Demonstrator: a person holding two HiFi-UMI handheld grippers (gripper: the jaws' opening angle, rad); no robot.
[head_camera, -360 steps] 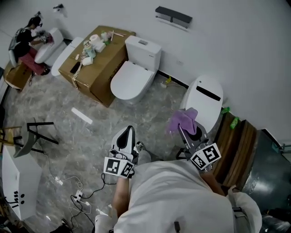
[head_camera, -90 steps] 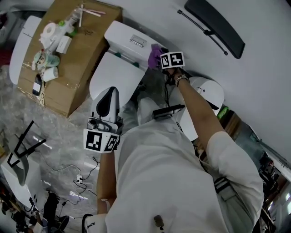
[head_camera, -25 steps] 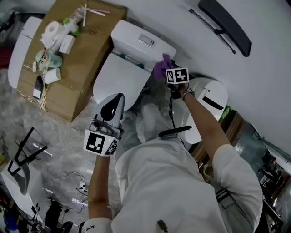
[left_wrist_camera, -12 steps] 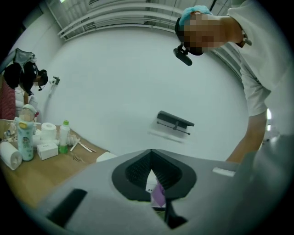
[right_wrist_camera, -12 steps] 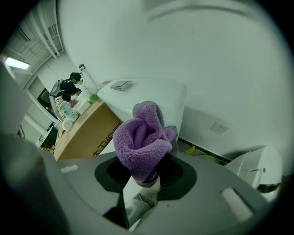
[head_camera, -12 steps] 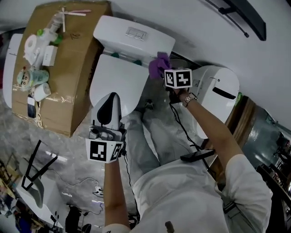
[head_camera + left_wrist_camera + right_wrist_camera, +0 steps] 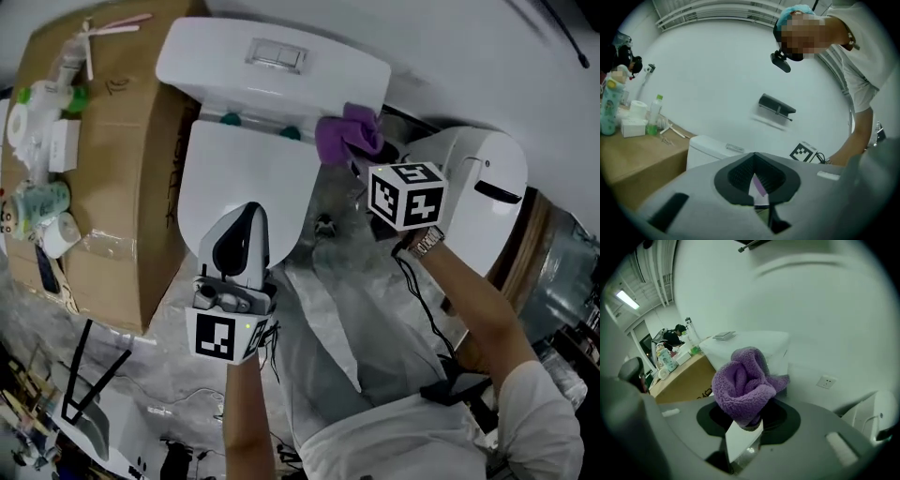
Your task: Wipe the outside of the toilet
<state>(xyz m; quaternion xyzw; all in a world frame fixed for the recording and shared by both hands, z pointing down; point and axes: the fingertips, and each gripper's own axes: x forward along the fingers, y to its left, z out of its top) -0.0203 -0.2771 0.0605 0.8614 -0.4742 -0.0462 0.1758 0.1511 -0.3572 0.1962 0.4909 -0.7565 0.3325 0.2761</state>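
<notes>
Right gripper (image 7: 359, 161) pinching crumpled purple fleece cloth (image 7: 347, 134) at right end of white ceramic toilet tank (image 7: 272, 66), left gripper (image 7: 242, 220) over closed toilet lid (image 7: 225, 164), fingers seemingly pressed together, empty.

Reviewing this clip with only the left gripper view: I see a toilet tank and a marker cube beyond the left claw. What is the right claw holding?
Observer: The right claw is shut on a bunched purple cloth.
Operator: Where is that cloth?
Observer: The head view puts it at the right front corner of the tank, just below the tank's top.
Operator: And what is under the left claw?
Observer: The left claw hangs over the closed seat lid; I can't tell whether it touches.
</notes>
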